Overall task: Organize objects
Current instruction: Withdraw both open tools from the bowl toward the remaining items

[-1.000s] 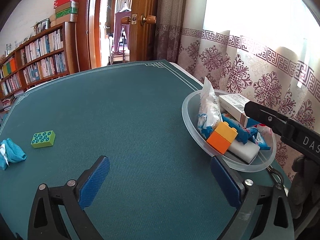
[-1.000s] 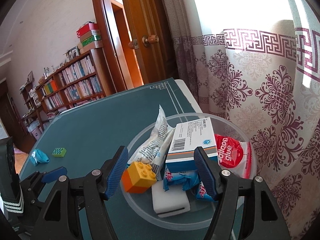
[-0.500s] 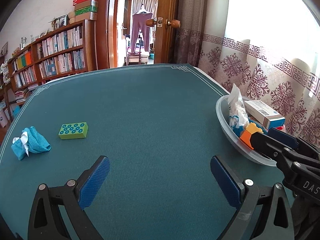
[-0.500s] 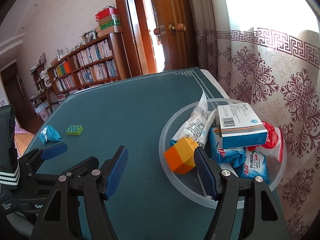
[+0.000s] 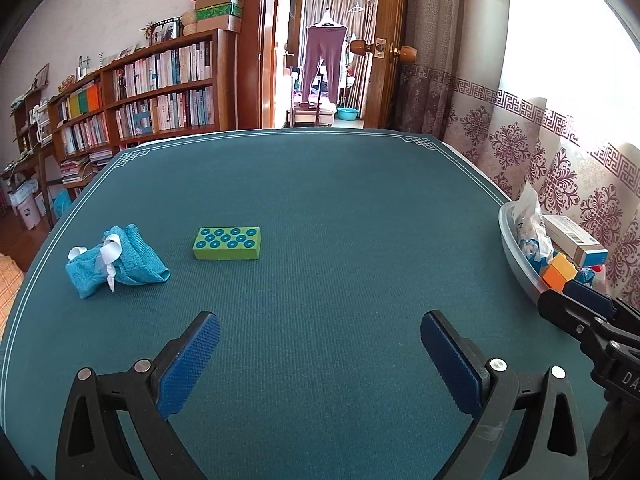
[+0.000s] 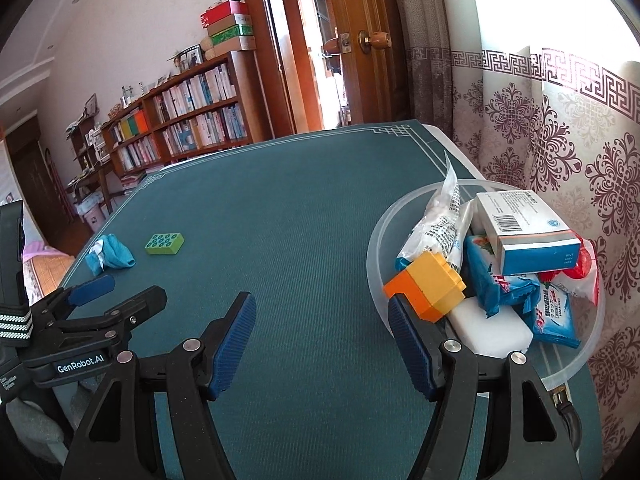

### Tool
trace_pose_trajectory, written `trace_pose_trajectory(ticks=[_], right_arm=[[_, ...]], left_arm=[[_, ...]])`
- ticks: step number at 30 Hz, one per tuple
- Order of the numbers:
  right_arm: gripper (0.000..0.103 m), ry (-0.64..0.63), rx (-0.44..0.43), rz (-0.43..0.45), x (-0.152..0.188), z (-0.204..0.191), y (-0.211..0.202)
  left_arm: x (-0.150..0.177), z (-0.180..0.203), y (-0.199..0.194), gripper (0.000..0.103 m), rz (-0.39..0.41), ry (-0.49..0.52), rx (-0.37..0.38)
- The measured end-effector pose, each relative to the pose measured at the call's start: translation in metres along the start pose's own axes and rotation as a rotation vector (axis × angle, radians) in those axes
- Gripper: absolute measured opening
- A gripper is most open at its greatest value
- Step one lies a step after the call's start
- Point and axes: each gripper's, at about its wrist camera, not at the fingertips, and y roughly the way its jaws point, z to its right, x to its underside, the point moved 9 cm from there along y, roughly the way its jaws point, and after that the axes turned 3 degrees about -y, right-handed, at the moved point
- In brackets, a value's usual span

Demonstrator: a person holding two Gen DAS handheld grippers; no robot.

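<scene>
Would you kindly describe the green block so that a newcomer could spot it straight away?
Look at the teal table, on the side away from the clear bowl. Two loose things lie there close together: a crumpled blue cloth and the green block. The block is the flat, hard-edged rectangle with blue-ringed studs on top.

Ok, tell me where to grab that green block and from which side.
Grip the green block across its two long side faces, coming down from above. It lies flat, studs up, long axis across the left view; the open left gripper should span that shorter width. The blue cloth lies apart.
</scene>
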Motion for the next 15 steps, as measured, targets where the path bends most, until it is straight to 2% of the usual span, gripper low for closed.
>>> trace_pose_trajectory(ticks=[9, 15], right_arm=[[0.07, -0.034, -0.04, -0.047, 0.014, -0.027, 0.015], [0.07, -0.055, -0.054, -0.075, 0.024, -0.038, 0.023]], left_arm=[[-0.001, -0.04, -0.001, 0.102, 0.008, -0.027, -0.068], [-0.008, -0.082, -0.003, 0.102, 0.022, -0.071, -0.14]])
